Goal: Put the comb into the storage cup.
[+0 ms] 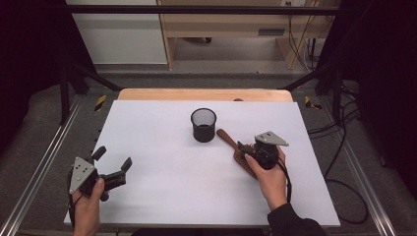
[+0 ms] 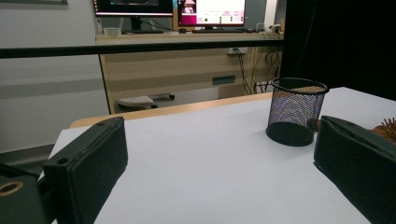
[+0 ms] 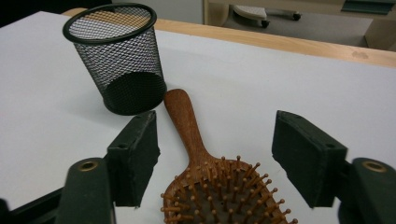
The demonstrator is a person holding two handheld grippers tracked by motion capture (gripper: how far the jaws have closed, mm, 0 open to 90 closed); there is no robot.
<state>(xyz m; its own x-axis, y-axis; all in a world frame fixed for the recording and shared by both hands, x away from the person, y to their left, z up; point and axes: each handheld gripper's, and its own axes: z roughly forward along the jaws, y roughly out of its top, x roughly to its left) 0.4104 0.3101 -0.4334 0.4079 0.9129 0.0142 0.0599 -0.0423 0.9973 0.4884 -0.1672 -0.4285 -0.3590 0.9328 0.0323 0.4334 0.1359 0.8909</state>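
A wooden hairbrush (image 1: 232, 146) lies bristles up on the white table, its handle pointing at a black mesh cup (image 1: 203, 125) that stands upright near the middle. My right gripper (image 1: 247, 148) hangs over the brush head. In the right gripper view the brush (image 3: 196, 154) lies between the two jaws of my right gripper (image 3: 219, 149), with a gap on each side and neither pad touching it. The cup (image 3: 119, 60) stands just beyond the left jaw. My left gripper (image 1: 114, 157) rests open at the front left with nothing between its jaws, facing the cup (image 2: 295, 112).
The white sheet (image 1: 162, 147) covers the table, with a wooden strip (image 1: 204, 94) along its far edge. Metal frame rails (image 1: 44, 162) run along both sides. Beyond the table stand a wooden desk (image 2: 187, 70) and monitors.
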